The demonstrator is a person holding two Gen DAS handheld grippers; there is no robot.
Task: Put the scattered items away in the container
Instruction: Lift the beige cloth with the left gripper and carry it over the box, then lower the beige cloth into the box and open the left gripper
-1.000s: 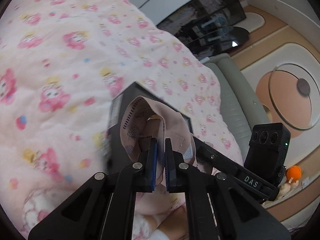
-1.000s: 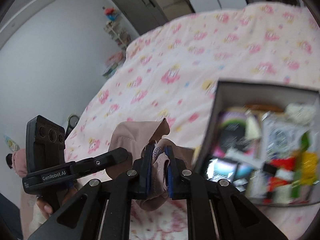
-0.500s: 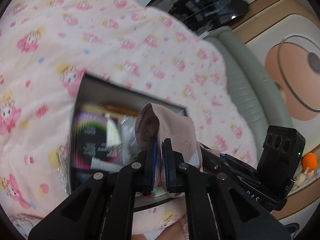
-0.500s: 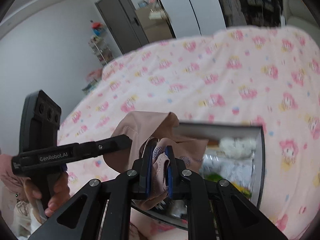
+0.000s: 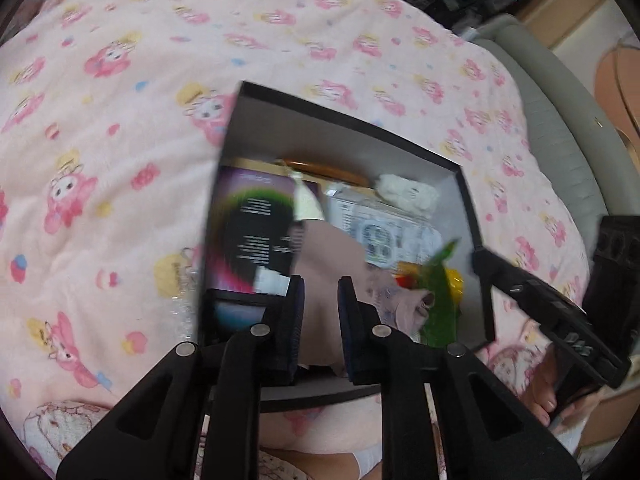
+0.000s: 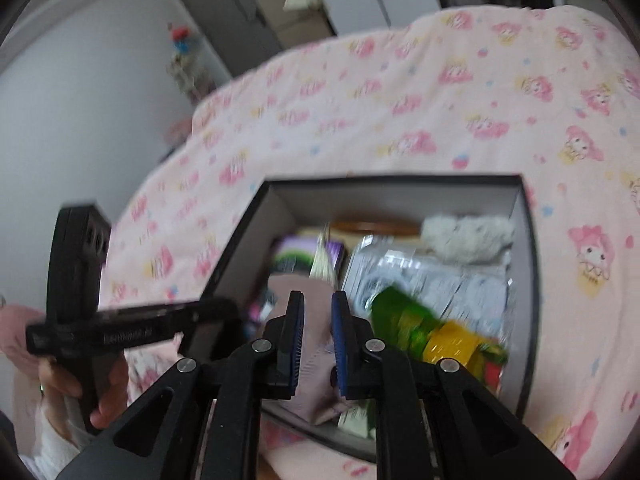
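Both grippers pointed down at a slant, over the black box [image 5: 348, 120] that sat on the pink blanket [image 5: 120, 120]. On the left gripper [image 5: 321, 320], the jaws had just been opening, and now there was a small gap between them. The pink cloth [image 5: 332, 252] lay in that gap and just past the tips, down inside the box. Its pads did not seem to squeeze the cloth. At the right edge of the left view, a hand [image 5: 548, 384] held the other tool's black handle.

On the right gripper [image 6: 317, 332], the jaws also stood a little apart. The same pink cloth [image 6: 316, 364] showed between them and under them, near the front wall of the box [image 6: 400, 180]. It was too blurry to tell if its blue pads [image 6: 296, 340] pressed the cloth or only sat beside it. The left hand [image 6: 80, 384] showed low at the left of that view, around a black handle.

Beside the cloth in the box lay a green and yellow packet [image 6: 432, 332], a silver packet [image 6: 420, 280], a fluffy white thing [image 6: 468, 236] and a purple and black pack [image 5: 256, 224].
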